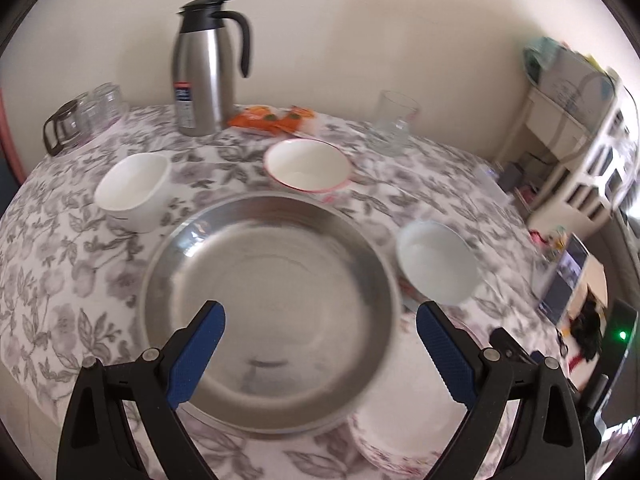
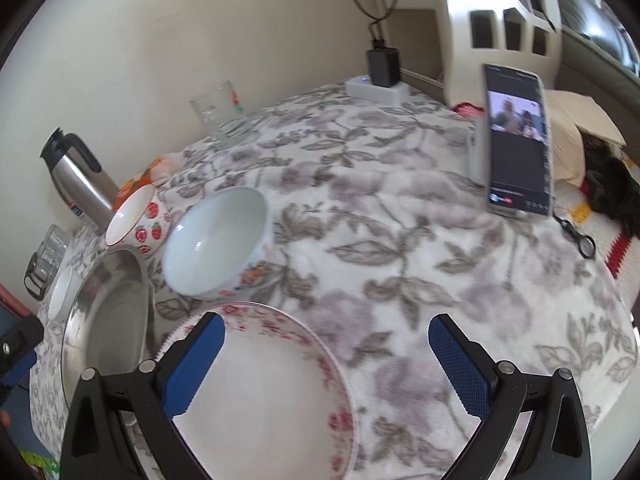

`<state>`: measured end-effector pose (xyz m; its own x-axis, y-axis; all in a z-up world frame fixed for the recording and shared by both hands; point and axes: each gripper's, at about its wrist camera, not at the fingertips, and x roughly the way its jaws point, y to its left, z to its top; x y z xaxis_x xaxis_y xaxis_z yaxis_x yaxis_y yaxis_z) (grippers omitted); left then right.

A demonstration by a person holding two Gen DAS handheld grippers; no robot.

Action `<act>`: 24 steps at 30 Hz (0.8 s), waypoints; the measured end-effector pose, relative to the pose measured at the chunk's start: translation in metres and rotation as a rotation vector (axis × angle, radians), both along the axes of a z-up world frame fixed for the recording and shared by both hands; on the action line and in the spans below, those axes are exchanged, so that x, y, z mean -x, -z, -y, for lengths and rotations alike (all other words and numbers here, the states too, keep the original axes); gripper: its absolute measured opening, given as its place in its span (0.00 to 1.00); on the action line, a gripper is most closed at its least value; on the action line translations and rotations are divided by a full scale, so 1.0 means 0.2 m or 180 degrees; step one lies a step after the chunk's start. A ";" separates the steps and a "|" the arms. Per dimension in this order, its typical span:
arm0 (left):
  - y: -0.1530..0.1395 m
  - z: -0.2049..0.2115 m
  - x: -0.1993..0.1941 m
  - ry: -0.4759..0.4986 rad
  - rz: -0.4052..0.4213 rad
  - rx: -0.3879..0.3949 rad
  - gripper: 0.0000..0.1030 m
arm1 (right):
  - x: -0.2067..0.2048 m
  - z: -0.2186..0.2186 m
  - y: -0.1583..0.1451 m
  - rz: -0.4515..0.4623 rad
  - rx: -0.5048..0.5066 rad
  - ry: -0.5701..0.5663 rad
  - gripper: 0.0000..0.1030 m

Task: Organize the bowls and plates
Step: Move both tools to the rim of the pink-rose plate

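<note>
Below both spread claws (image 1: 320,340) (image 2: 326,350), the floral plate (image 2: 264,392) runs off frame, blurred.

A steel thermos jug (image 1: 206,68) with a black lid and handle stands at the back of the counter (image 2: 400,240), which has a grey floral cloth on it, and an orange snack packet (image 1: 276,119) lies just beside the jug. There's a clear glass (image 1: 394,122) further right and some glass jars (image 1: 86,118) off in the left corner. On the right side a phone (image 2: 518,140) is propped upright with its screen lit, a black charger (image 2: 383,66) sits plugged in behind it, and small scissors (image 2: 578,236) lie near the phone.
</note>
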<state>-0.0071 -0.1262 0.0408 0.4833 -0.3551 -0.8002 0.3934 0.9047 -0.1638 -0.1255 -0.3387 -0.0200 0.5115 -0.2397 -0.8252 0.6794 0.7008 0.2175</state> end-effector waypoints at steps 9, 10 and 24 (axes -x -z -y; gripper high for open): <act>0.04 0.11 0.20 0.0197 -0.0195 0.0049 0.94 | 0.10 0.01 0.01 -0.0071 0.0026 -0.0026 1.00; 0.06 0.10 0.21 0.0170 -0.0305 0.0079 0.94 | 0.10 0.01 0.02 -0.0073 0.0020 -0.0034 1.00; 0.23 0.10 0.28 0.0157 -0.0913 0.0119 0.94 | 0.07 0.00 0.12 -0.0161 -0.0300 -0.0128 1.00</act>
